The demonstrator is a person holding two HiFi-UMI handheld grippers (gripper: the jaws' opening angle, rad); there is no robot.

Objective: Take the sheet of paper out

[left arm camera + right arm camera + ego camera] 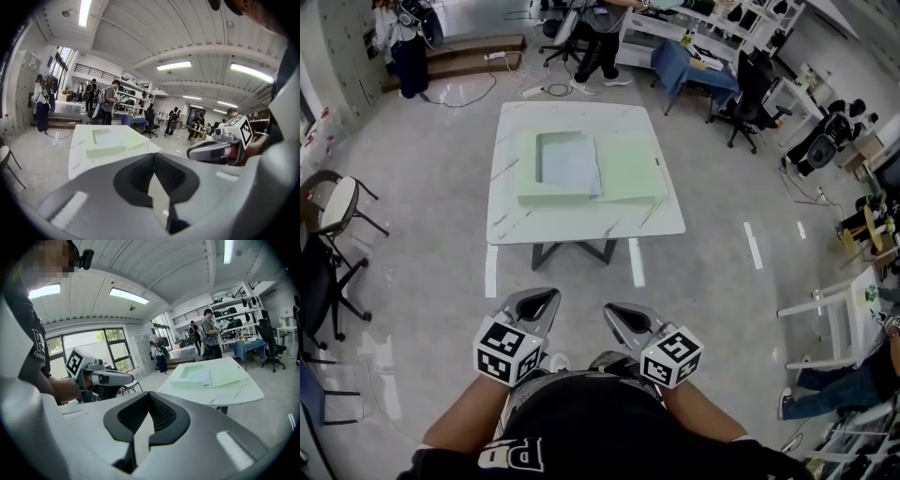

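A shallow pale green box (551, 195) lies open on the white marble-look table (581, 225), well ahead of me. A white sheet of paper (569, 165) rests in it, its right edge lapping over onto the flat green lid (630, 169) beside the box. My left gripper (539, 302) and right gripper (617, 315) hang close to my body, far short of the table, both shut on nothing. The left gripper view shows the box (104, 150) and the paper (109, 139) beyond the closed jaws. In the right gripper view, the box (190, 379) sits far off.
A black stool and chair (337, 211) stand at the left. A white rack (834, 319) stands at the right. Office chairs (750, 94), desks and several people fill the far end. Open floor lies between me and the table.
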